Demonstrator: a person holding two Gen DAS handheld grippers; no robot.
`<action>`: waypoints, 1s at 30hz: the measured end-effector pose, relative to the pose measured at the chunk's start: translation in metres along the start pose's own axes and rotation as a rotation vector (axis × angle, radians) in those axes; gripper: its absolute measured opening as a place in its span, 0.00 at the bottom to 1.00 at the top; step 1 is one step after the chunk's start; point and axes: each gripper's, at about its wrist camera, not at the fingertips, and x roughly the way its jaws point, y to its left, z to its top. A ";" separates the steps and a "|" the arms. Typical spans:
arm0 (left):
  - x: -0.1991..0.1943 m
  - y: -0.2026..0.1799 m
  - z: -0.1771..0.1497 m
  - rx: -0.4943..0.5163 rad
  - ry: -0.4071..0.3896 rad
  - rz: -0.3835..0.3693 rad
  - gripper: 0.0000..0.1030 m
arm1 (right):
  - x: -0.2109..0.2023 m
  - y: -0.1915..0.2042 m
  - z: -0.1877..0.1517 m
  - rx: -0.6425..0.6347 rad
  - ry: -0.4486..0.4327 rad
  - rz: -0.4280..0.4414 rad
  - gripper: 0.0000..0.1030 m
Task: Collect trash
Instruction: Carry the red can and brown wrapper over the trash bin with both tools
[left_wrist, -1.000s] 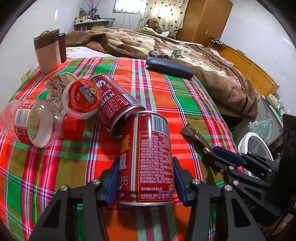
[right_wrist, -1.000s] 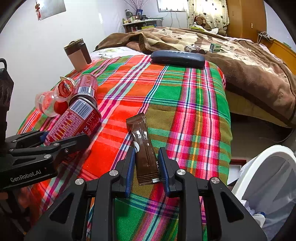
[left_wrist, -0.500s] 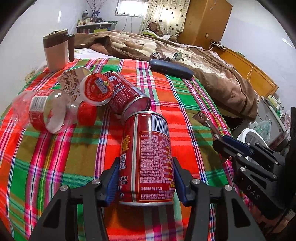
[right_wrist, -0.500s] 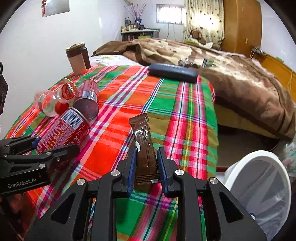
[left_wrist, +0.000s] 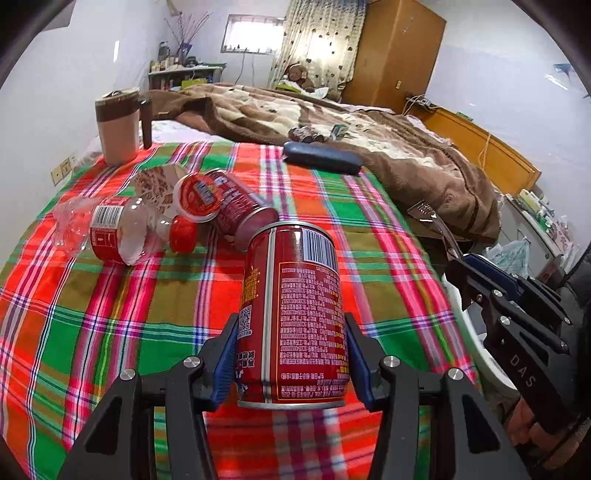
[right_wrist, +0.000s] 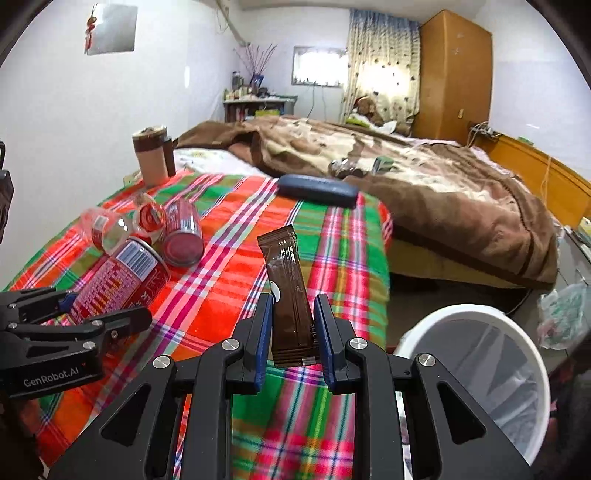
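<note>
My left gripper (left_wrist: 291, 354) is shut on a red drink can (left_wrist: 291, 314) and holds it above the plaid blanket (left_wrist: 110, 314); the can also shows in the right wrist view (right_wrist: 122, 280). My right gripper (right_wrist: 293, 328) is shut on a brown sachet wrapper (right_wrist: 290, 295), lifted near the bed's right edge. A white trash bin (right_wrist: 476, 373) stands on the floor to the right. Left on the blanket lie a second red can (left_wrist: 240, 210), a red-lidded cup (left_wrist: 195, 195), a clear plastic bottle (left_wrist: 114, 232) and a crumpled paper wrapper (left_wrist: 155, 181).
A brown lidded mug (left_wrist: 118, 125) stands at the blanket's far left. A dark blue case (left_wrist: 321, 158) lies at the blanket's far edge. A brown duvet (left_wrist: 369, 147) covers the bed beyond. A plastic bag (right_wrist: 561, 317) sits on the floor right of the bin.
Both grippers have risen and drawn back from the blanket with the can and the sachet. The right gripper has moved toward the bin, which now shows more fully.
</note>
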 end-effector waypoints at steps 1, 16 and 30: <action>-0.004 -0.004 0.000 0.008 -0.007 -0.008 0.51 | -0.004 -0.002 0.000 0.004 -0.008 -0.005 0.23; -0.018 -0.072 0.005 0.122 -0.050 -0.101 0.51 | -0.034 -0.040 -0.008 0.084 -0.058 -0.097 0.23; 0.001 -0.162 0.007 0.266 -0.009 -0.232 0.51 | -0.053 -0.107 -0.038 0.242 0.001 -0.201 0.23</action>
